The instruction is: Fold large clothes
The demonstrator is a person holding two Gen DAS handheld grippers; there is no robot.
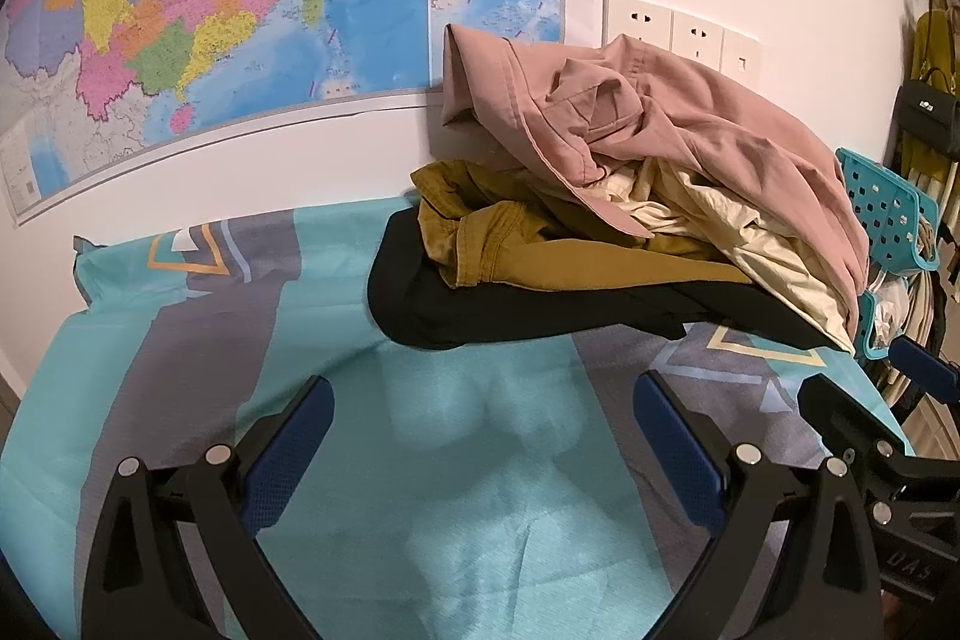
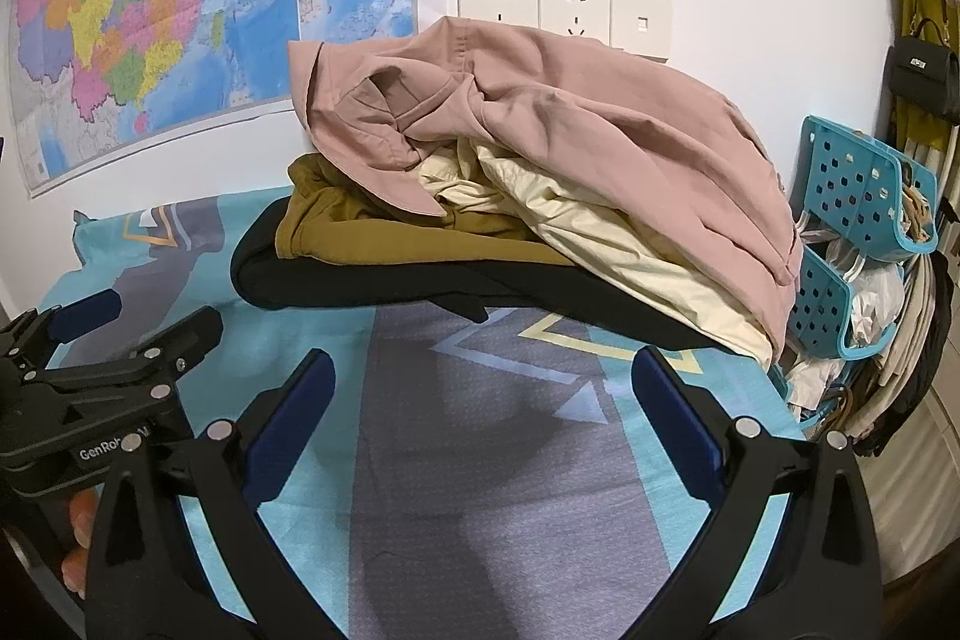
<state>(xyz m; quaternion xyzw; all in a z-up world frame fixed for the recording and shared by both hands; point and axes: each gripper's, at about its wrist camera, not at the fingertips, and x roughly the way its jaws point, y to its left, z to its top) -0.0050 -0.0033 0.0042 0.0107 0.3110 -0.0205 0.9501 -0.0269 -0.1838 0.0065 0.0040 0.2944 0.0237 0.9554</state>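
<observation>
Both the left gripper [image 1: 483, 412] and right gripper [image 2: 483, 388] hover with fingers spread wide and empty over flat, smooth teal-and-grey bedsheet [image 2: 510, 490], bare between and just ahead of the fingertips, while beyond them the crumpled clothes pile [image 2: 540, 172], soft pink hoodie [image 1: 690, 124] topmost, lies against the wall.

Warm, even indoor light on my feeds, fairly bright. Both views sharp at centre; heavy fisheye bend curves the wall map [image 1: 180, 10] and darkens the corners. Soft shadows of the gripper fingers fall on the bedsheet [image 2: 480, 460] near its front edge. No glare. Right edge slightly smeared.
</observation>
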